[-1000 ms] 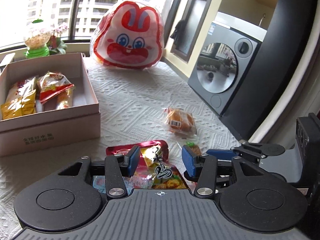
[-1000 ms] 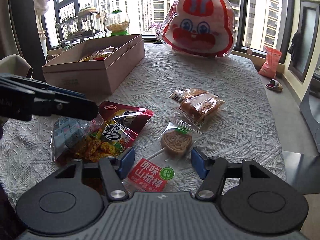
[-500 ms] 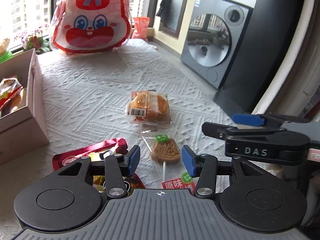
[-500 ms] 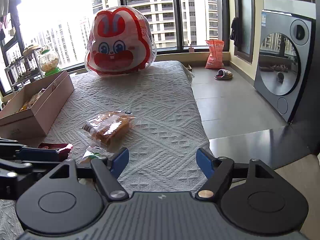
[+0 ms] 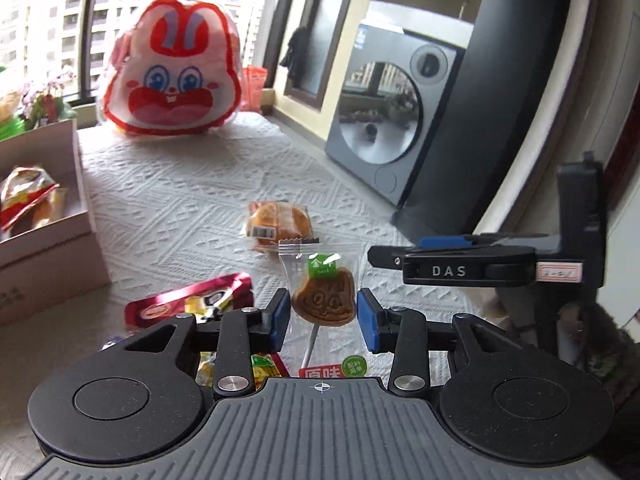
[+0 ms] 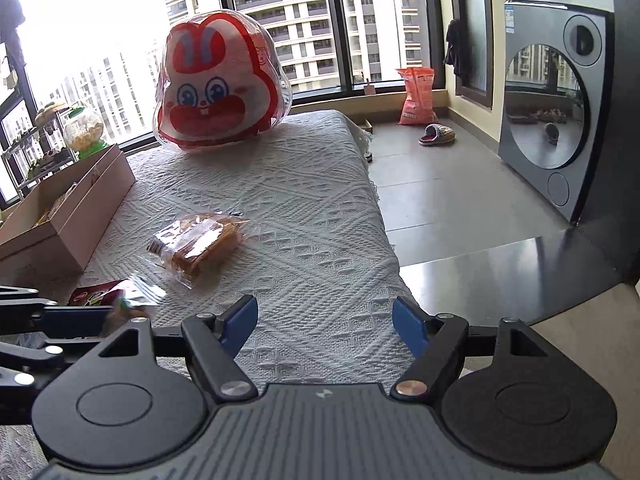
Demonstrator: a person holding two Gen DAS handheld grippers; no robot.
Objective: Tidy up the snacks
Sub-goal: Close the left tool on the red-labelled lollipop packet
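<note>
A brown lollipop in a clear wrapper (image 5: 323, 298) stands tilted up between the blue pads of my left gripper (image 5: 323, 317). Its jaws are closing and the pads touch the wrapper's sides. From the right wrist view the same wrapper (image 6: 134, 300) is a blur at the left gripper's (image 6: 96, 322) tips. My right gripper (image 6: 324, 320) hangs open over bare cloth with nothing in it; it shows side-on (image 5: 396, 250) just right of the lollipop. A wrapped bread (image 5: 278, 222) (image 6: 200, 242) lies beyond. A red snack bag (image 5: 192, 304) lies to the left.
A pink open box (image 5: 44, 240) (image 6: 80, 204) with several snack packets stands at the left. A big rabbit-face bag (image 5: 172, 72) (image 6: 218, 80) sits at the table's far end. The cloth-covered table's right edge (image 6: 384, 232) drops to the floor, with a dark bench (image 6: 512, 268) beside it.
My left gripper swung right from the red bag to the lollipop and narrowed around it, and the wrapper tipped up. My right gripper moved right off the lollipop and opened wider.
</note>
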